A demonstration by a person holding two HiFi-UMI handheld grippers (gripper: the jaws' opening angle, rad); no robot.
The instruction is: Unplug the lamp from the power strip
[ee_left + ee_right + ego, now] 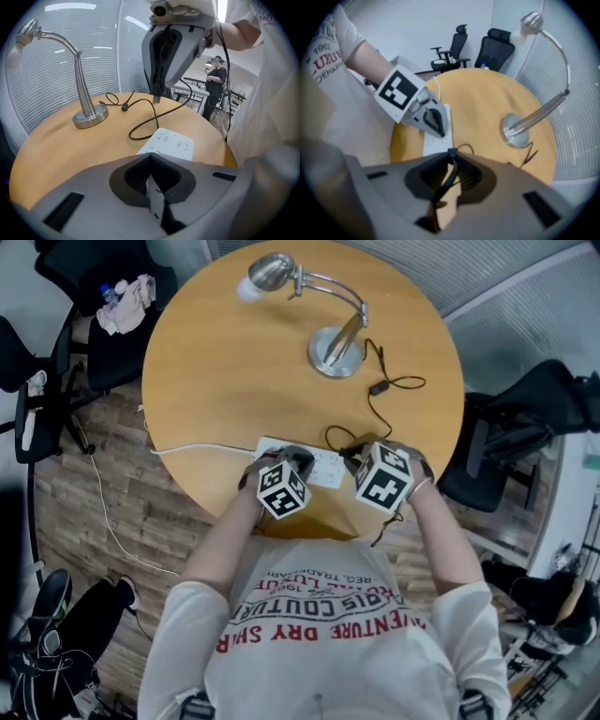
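The silver desk lamp (323,329) stands at the far side of the round table (216,381). Its black cord (375,395) runs toward me. A white power strip (323,468) lies at the near edge. My left gripper (300,459) is shut on the strip's near end, and white casing shows between its jaws (152,183). My right gripper (352,457) is shut on the cord's plug end, a black strand running between its jaws (449,176). In the left gripper view it hangs above the strip (171,143), whose visible sockets hold nothing.
A white cable (202,448) leaves the strip to the left and drops to the wooden floor. Black office chairs (56,381) stand left of the table, another (525,427) to the right. The lamp base (90,117) sits mid-table beyond a cord loop.
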